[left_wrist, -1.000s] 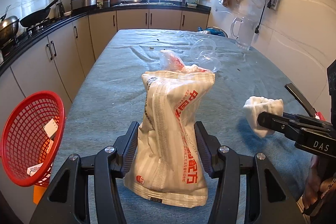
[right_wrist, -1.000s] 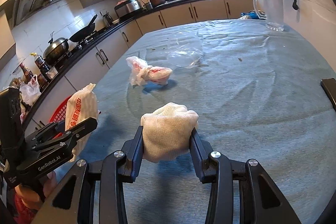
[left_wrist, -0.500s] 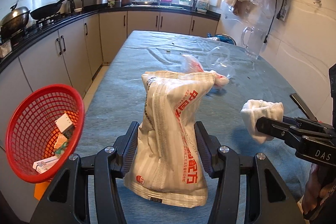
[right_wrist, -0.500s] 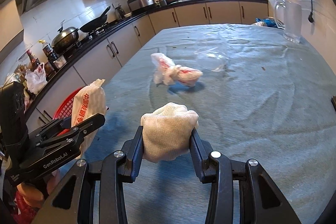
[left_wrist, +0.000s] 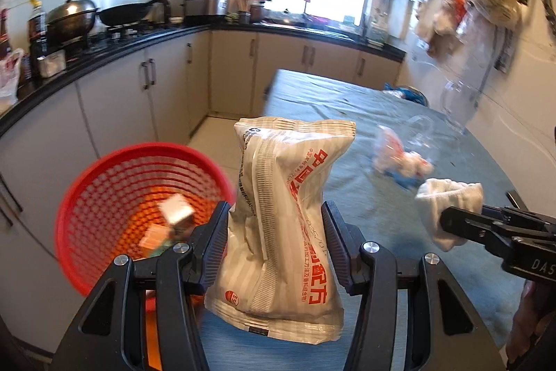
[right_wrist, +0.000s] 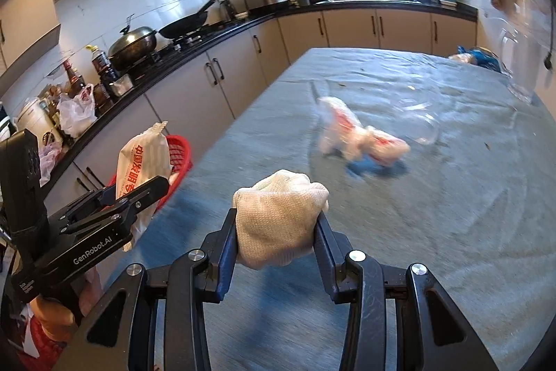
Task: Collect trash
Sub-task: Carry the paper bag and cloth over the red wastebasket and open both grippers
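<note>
gripping a snack bag [left_wrist: 285,225], the left hand-held gripper [left_wrist: 274,246] hangs beside the red basket [left_wrist: 104,183] already holding scraps, the right hand-held gripper [right_wrist: 276,242] clamps a wadded cloth [right_wrist: 278,218], and a crumpled wrapper [right_wrist: 358,138] still lies on the desk [right_wrist: 451,197].

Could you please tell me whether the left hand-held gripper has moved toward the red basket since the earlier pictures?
Yes. The left hand-held gripper, shut on the snack bag, has swung leftward: the red basket now sits much closer beside it.
</note>
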### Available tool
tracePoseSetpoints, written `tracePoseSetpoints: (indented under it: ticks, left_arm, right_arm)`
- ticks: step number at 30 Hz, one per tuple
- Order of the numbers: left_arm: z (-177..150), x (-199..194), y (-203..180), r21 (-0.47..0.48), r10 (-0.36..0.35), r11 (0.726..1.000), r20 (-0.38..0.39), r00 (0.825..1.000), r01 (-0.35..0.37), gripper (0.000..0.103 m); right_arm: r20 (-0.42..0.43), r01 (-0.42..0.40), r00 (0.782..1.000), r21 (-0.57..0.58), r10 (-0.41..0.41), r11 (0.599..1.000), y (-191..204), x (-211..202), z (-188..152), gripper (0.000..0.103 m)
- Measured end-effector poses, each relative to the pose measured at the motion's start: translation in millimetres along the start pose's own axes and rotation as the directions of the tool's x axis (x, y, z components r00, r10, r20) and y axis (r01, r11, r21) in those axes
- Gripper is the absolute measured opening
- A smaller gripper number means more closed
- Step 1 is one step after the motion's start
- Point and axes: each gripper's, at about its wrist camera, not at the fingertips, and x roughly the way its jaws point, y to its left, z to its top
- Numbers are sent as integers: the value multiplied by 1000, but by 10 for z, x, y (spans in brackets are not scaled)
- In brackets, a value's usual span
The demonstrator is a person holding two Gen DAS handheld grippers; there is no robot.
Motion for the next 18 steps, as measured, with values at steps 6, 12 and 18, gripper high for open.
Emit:
tracePoseSetpoints:
  ticks: [6,12,18]
  left_arm:
    - [37,-91,410,-58,77,995,27,997,-76,52]
    - [62,-101,879,-139,138,981,19,990,-135,52]
    - [22,43,1226,-203,160,966,-30,987,-163,52]
  right_arm:
    - [-12,-59,998,-46,58,997,338,151,162,44]
    - [-50,-149,988,-61,146,987,666,403,339,45]
    - [-97,-218,973,-71,210,973,954,716,473,46]
